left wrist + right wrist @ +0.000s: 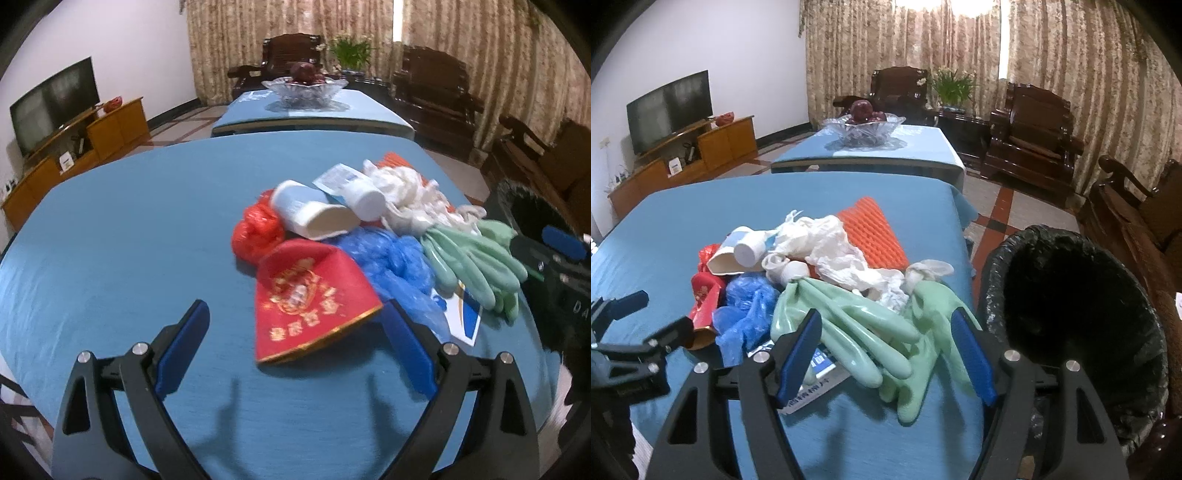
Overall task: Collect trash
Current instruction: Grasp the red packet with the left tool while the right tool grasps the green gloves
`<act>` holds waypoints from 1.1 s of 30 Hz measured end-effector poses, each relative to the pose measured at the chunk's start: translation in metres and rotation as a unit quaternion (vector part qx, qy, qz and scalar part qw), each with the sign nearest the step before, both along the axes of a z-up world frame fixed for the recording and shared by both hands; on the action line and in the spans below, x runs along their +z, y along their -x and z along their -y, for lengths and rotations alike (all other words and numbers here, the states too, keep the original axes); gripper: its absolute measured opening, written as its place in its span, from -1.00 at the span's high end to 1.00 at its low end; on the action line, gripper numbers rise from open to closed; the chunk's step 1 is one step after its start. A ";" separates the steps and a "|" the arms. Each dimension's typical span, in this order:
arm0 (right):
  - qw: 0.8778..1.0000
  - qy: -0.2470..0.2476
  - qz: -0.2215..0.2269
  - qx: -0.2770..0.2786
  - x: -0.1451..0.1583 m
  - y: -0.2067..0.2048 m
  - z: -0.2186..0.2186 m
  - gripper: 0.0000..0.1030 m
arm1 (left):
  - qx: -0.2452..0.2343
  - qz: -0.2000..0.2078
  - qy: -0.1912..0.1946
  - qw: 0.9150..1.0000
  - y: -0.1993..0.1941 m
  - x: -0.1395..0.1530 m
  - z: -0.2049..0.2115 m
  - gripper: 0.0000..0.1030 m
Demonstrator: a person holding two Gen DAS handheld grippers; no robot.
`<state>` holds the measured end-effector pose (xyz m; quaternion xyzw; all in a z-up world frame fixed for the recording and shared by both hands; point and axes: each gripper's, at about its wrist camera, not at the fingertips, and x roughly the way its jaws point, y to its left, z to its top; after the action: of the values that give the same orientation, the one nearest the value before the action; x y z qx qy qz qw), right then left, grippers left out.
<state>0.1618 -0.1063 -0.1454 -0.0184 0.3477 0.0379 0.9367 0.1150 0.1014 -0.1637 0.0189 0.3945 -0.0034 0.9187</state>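
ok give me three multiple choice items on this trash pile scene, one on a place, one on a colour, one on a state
1. Where is the bin relative to the table?
A. on the tabletop
B. beside the table's right edge
C. under the TV

2. What colour are the rubber gloves?
A. pale green
B. yellow
C. black

3. How is the right gripper?
A. shut on a glove
B. open, fingers either side of the gloves
C. inside the bin

Key: 1 B, it stands off the table's right side; 2 A, both gloves show pale green; 3 B, its blue pads stand apart with gloves between.
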 end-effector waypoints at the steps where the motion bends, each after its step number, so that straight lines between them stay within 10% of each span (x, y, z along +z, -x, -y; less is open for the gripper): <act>1: 1.000 0.004 0.001 0.000 0.000 0.000 0.000 -0.39 | -0.004 -0.002 0.001 1.000 0.000 -0.002 0.003 -0.78; 18: 1.000 -0.003 -0.001 0.011 -0.004 -0.009 -0.008 -0.39 | 0.018 0.004 0.009 1.000 -0.011 -0.015 -0.006 -0.74; 29: 0.999 -0.003 -0.020 0.043 -0.021 -0.021 -0.035 -0.38 | 0.043 0.007 0.059 0.997 -0.021 -0.020 -0.043 -0.06; 33: 0.997 -0.019 -0.039 0.061 -0.028 -0.027 -0.038 -0.06 | 0.027 0.018 0.048 0.998 -0.024 -0.018 -0.038 0.21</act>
<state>0.1886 -0.0688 -0.1738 -0.0205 0.3818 0.1022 0.9184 0.1387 0.1397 -0.1815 -0.0355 0.3773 0.0027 0.9254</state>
